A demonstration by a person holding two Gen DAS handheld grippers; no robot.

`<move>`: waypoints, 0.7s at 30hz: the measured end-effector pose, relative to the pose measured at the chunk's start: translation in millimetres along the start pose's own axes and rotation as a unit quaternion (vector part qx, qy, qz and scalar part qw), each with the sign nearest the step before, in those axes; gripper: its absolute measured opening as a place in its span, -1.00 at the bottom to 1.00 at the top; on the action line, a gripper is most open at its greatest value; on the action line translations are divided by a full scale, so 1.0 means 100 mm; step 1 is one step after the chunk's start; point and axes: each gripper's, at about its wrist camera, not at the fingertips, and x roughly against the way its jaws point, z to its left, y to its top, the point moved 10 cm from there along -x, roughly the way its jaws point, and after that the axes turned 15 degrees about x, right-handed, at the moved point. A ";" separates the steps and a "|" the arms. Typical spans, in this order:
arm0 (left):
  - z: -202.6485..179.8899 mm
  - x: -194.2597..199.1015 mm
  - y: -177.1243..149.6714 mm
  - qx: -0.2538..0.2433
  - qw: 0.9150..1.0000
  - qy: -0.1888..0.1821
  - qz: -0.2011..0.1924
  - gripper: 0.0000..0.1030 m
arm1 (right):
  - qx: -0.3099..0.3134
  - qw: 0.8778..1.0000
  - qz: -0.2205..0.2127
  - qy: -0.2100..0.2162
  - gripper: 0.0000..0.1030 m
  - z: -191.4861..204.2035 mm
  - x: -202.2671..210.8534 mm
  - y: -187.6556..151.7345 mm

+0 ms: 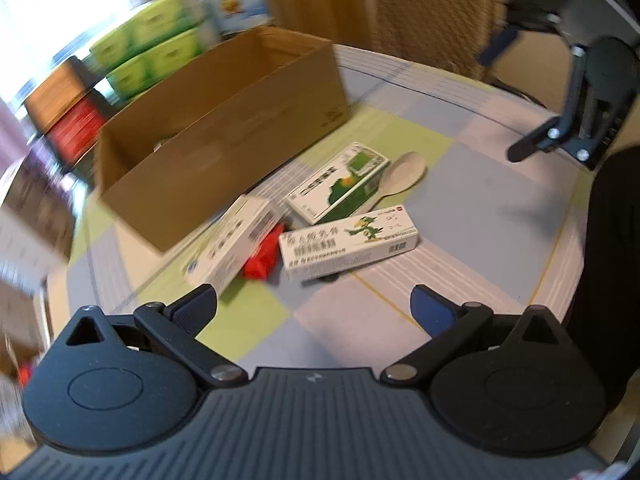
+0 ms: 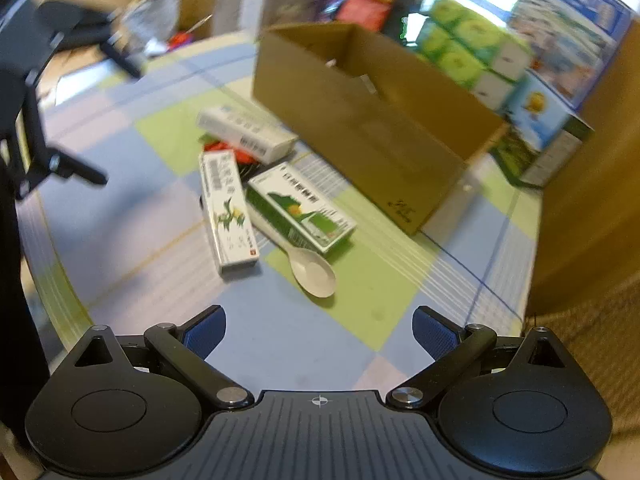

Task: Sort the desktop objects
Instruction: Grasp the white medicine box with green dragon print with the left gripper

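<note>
A round table under a checked cloth [image 1: 460, 208] of pale green, blue and lilac squares fills both views, with stacked green cartons and other packaging blurred behind it. Going left to right in the left wrist view: an open cardboard box [image 1: 224, 136] lies at the far left of the table, and just in front of it is the small heap still to be sorted. First comes a white box [image 1: 236, 240] resting partly on a red packet [image 1: 262, 258], then a green-and-white carton [image 1: 340, 184] further back, then a long white box with a bird drawing [image 1: 348, 246] nearest the camera, and last a white spoon [image 1: 404, 174] whose handle runs under the green carton. The left gripper [image 1: 314, 312] hangs empty with jaws wide. The bird box lies straight ahead of it and close, its long axis running across the gap between the fingers. To close over the narrow side the wrist would likely need to turn. The right gripper [image 2: 320, 330], also wide and empty, has the spoon's bowl nearest in its own view, with the bird box lying lengthwise away from it. The left seems better placed for the boxes, the right for the spoon.
</note>
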 end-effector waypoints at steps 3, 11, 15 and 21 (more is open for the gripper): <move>-0.03 -0.17 0.09 -0.056 0.998 -0.012 0.009 0.96 | 0.038 0.999 0.010 0.016 0.88 0.01 -0.21 0.01; -0.21 -0.67 0.09 -0.188 0.981 -0.027 0.030 0.84 | 0.101 0.994 0.016 0.040 0.85 0.02 -0.59 0.07; -0.24 -0.90 0.05 -0.216 0.975 -0.037 0.048 0.74 | 0.120 0.991 0.026 0.049 0.68 0.00 -0.77 0.06; -0.31 -1.11 0.02 -0.244 0.966 -0.064 0.063 0.50 | 0.143 0.987 0.031 0.063 0.57 0.02 -0.97 0.07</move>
